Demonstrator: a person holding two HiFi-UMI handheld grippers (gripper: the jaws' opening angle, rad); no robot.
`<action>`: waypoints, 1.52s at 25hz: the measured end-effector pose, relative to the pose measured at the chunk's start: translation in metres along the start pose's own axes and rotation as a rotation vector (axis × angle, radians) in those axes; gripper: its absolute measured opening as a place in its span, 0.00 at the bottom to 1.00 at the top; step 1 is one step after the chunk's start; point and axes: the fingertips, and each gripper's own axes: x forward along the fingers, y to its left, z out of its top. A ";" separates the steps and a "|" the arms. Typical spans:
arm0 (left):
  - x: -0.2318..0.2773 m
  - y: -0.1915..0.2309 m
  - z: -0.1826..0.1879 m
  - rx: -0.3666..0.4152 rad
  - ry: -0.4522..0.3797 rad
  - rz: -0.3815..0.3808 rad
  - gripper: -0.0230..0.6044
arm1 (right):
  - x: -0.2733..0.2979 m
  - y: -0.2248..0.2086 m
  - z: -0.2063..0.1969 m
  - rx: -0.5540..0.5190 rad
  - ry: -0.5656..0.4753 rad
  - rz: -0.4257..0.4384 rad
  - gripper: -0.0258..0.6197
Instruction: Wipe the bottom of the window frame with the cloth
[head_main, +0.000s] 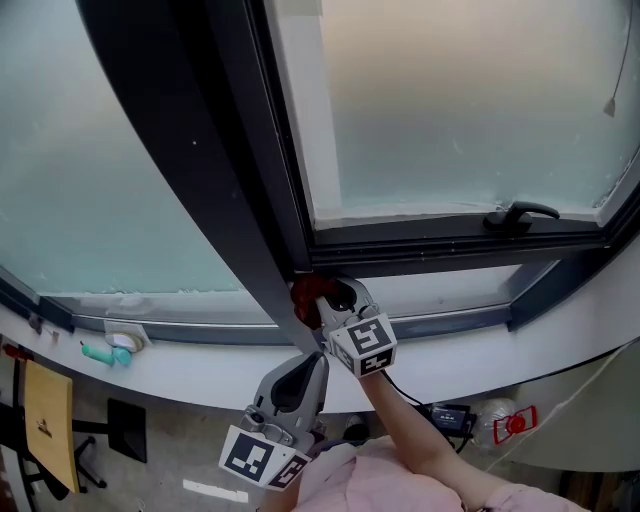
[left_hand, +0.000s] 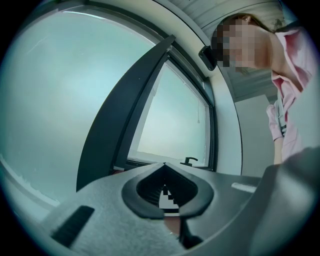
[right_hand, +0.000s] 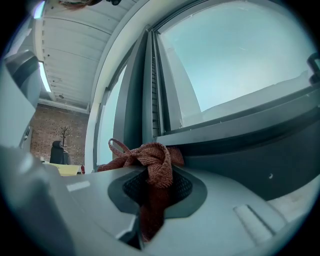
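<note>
My right gripper (head_main: 325, 300) is shut on a red woven cloth (head_main: 306, 297), pressed into the corner where the dark bottom window frame (head_main: 450, 240) meets the upright post. In the right gripper view the cloth (right_hand: 150, 160) bunches between the jaws and touches the frame's lower rail (right_hand: 240, 135). My left gripper (head_main: 300, 380) hangs lower, below the sill, with its jaws closed and nothing in them; in its own view the left gripper (left_hand: 167, 197) points up at the window.
A black window handle (head_main: 520, 213) sits on the frame at right. A white sill (head_main: 200, 350) runs below, with a teal object (head_main: 108, 352) on its left part. A person's arm in a pink sleeve (head_main: 400, 480) is below. Yellow furniture (head_main: 45, 420) stands on the floor.
</note>
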 end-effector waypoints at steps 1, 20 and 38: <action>0.000 0.001 -0.001 0.000 0.003 0.002 0.04 | 0.000 -0.001 0.000 0.006 -0.002 -0.002 0.12; 0.032 -0.016 -0.056 0.030 0.135 -0.082 0.04 | -0.014 -0.021 -0.005 0.033 0.027 -0.042 0.12; 0.037 -0.026 -0.062 -0.024 0.140 -0.097 0.04 | -0.033 -0.040 0.003 0.002 0.020 -0.096 0.12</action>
